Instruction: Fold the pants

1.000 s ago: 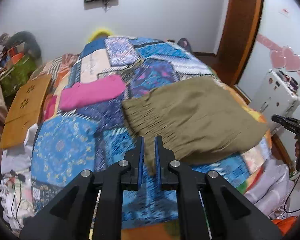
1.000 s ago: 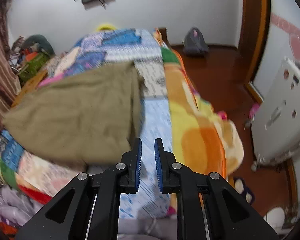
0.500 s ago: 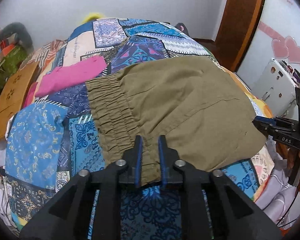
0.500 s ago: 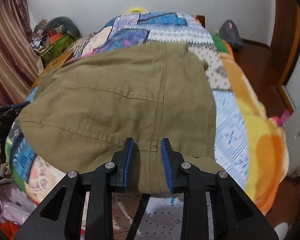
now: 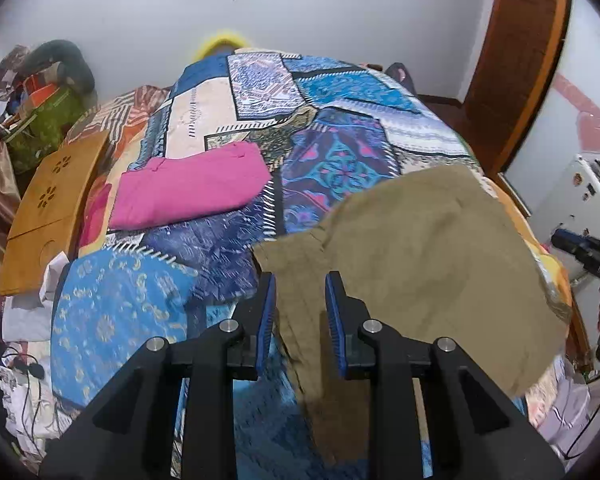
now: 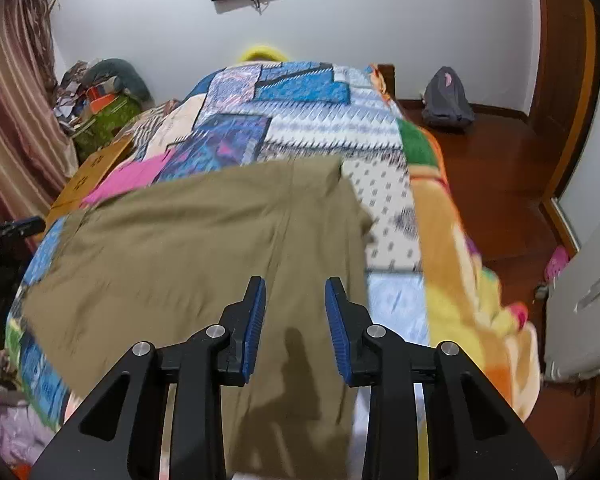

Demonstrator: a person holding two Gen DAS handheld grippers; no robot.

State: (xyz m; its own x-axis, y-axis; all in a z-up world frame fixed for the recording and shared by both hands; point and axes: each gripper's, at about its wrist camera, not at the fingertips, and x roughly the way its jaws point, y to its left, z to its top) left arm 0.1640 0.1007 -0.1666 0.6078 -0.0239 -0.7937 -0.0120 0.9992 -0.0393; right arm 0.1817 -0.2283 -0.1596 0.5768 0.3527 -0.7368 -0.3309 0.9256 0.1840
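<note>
The olive-green pants (image 5: 432, 264) lie folded over on the near right part of the patchwork bedspread (image 5: 332, 156), with an edge hanging over the bed's front. My left gripper (image 5: 300, 304) is open, its blue pads on either side of the pants' near left edge. The pants also show in the right wrist view (image 6: 204, 240). My right gripper (image 6: 296, 308) is open above their near right part, holding nothing. The right gripper also shows at the right edge of the left wrist view (image 5: 584, 252).
A folded pink garment (image 5: 188, 188) lies on the bed's left. A wooden lap tray (image 5: 48, 212) and green bags (image 5: 44, 128) sit further left. A white appliance (image 6: 588, 312) and wooden floor (image 6: 500, 184) are right of the bed.
Both grippers went from shut to open and let go of the pants. The pants now lie on the bed, and both views have pulled back and up.
</note>
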